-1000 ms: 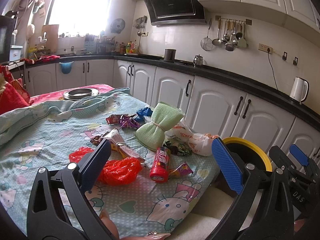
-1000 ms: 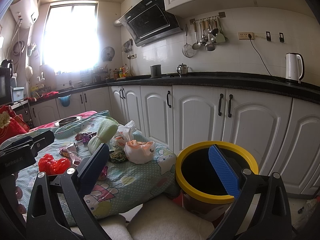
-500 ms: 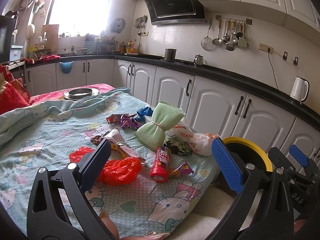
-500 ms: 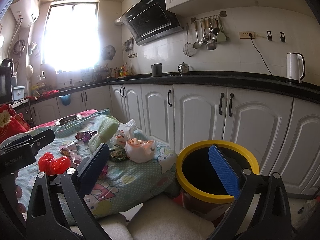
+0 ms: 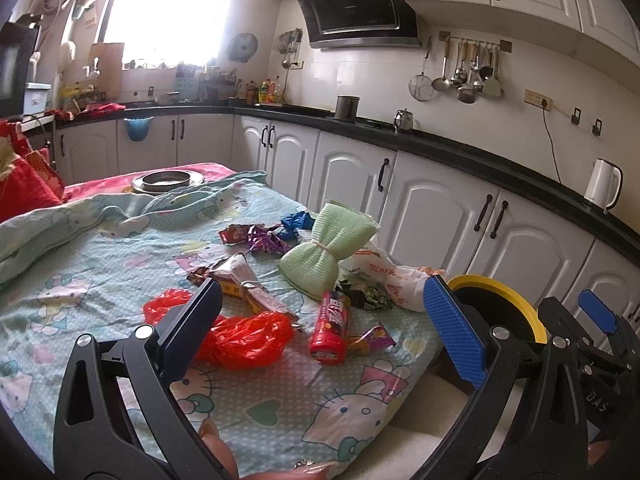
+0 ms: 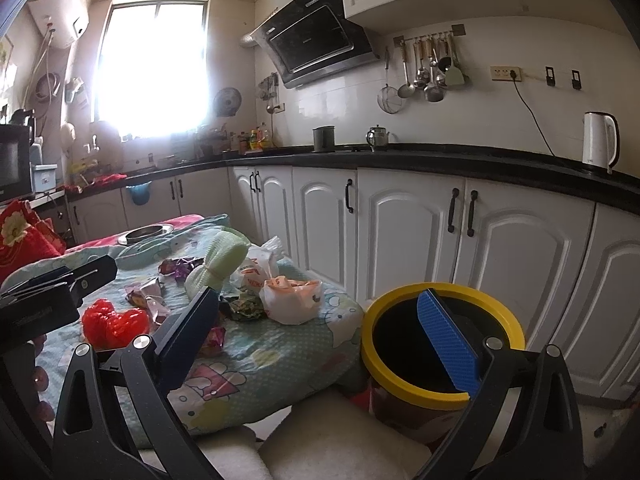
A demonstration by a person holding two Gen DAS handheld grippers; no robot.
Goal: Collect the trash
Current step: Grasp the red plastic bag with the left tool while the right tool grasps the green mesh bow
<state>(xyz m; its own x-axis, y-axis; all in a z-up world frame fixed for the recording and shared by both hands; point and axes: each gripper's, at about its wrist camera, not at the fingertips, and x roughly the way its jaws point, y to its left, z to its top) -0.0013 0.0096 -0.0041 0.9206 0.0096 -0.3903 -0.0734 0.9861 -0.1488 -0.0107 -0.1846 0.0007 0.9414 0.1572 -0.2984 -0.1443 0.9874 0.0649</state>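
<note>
Trash lies on a Hello Kitty blanket (image 5: 100, 280): a crumpled red plastic bag (image 5: 240, 338), a red candy tube (image 5: 332, 328), several wrappers (image 5: 256, 236), a white plastic bag (image 5: 396, 276) and a green tied cloth (image 5: 324, 248). A yellow-rimmed bin (image 6: 440, 344) stands off the blanket's right edge. My left gripper (image 5: 320, 328) is open and empty, low over the near trash. My right gripper (image 6: 316, 332) is open and empty, between blanket edge and bin. The red bag (image 6: 116, 320) and white bag (image 6: 292, 300) also show in the right wrist view.
White cabinets (image 5: 432, 216) under a black counter run behind the blanket and bin. A metal dish (image 5: 168, 180) sits at the blanket's far end. A red cushion (image 5: 24, 188) is at the left. A white cushion (image 6: 328, 440) lies below the right gripper.
</note>
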